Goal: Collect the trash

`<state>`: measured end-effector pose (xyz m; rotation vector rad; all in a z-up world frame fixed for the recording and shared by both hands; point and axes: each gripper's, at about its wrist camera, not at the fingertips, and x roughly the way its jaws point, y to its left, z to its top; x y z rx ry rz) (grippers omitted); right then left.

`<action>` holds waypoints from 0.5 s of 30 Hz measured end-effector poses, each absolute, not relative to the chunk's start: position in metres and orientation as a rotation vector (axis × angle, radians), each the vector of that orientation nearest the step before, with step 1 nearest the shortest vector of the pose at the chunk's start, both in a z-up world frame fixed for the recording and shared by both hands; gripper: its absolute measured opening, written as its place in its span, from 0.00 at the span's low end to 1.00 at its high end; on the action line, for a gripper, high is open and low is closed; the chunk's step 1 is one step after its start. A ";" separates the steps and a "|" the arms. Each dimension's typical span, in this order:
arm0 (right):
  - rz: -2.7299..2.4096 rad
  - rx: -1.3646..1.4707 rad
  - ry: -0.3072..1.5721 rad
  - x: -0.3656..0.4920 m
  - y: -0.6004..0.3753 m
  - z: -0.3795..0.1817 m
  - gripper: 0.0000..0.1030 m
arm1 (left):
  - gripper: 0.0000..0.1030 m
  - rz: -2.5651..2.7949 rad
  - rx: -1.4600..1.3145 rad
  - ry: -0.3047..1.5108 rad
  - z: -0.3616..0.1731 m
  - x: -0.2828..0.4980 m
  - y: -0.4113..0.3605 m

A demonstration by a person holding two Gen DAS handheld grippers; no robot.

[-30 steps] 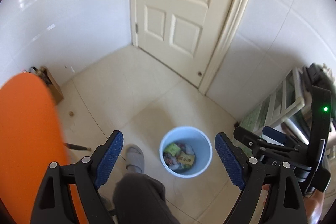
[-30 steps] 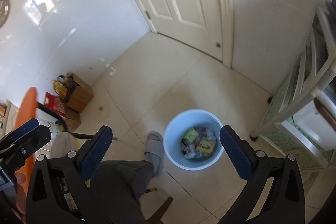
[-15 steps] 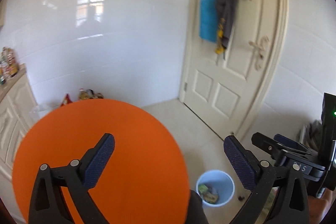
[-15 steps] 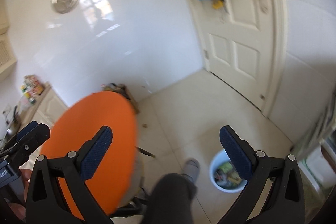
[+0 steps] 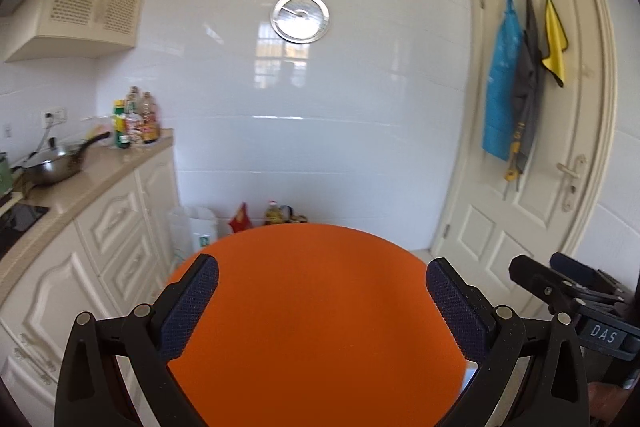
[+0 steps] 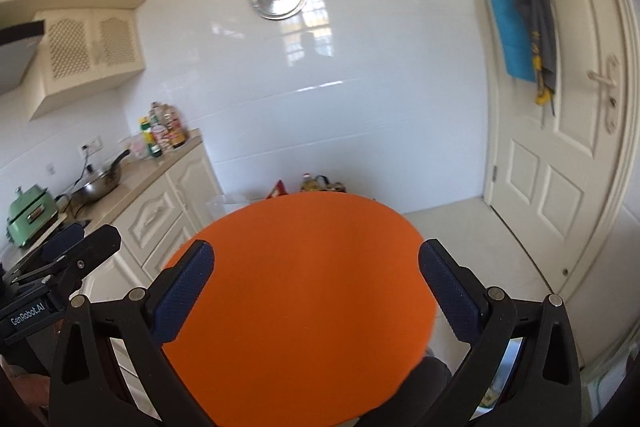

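Observation:
My left gripper (image 5: 320, 303) is open and empty above a round orange table (image 5: 316, 327). My right gripper (image 6: 316, 287) is also open and empty above the same orange table (image 6: 296, 299). The right gripper shows at the right edge of the left wrist view (image 5: 572, 291), and the left gripper shows at the left edge of the right wrist view (image 6: 60, 259). No trash shows on the table top. The blue trash bin is out of view in both views.
A white counter (image 5: 80, 183) with a pan (image 5: 52, 167) and bottles (image 5: 134, 123) runs along the left. A white door (image 5: 540, 167) with hanging cloths (image 5: 516, 83) stands at the right. Bags (image 5: 276, 217) sit on the floor behind the table.
Both grippers have swung up and left, away from the blue bin on the floor, to face the wall over the orange table. Both stay open.

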<state>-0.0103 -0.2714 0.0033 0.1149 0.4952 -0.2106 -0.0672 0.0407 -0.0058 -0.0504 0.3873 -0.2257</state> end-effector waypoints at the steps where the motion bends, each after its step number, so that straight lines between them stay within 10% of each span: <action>1: -0.198 0.106 0.489 -0.011 -0.264 0.005 1.00 | 0.99 -0.201 -0.045 0.377 -0.009 -0.081 0.039; 15: -0.193 -0.004 0.425 -0.041 -0.181 0.017 1.00 | 0.99 -0.078 -0.065 0.334 -0.017 -0.187 0.038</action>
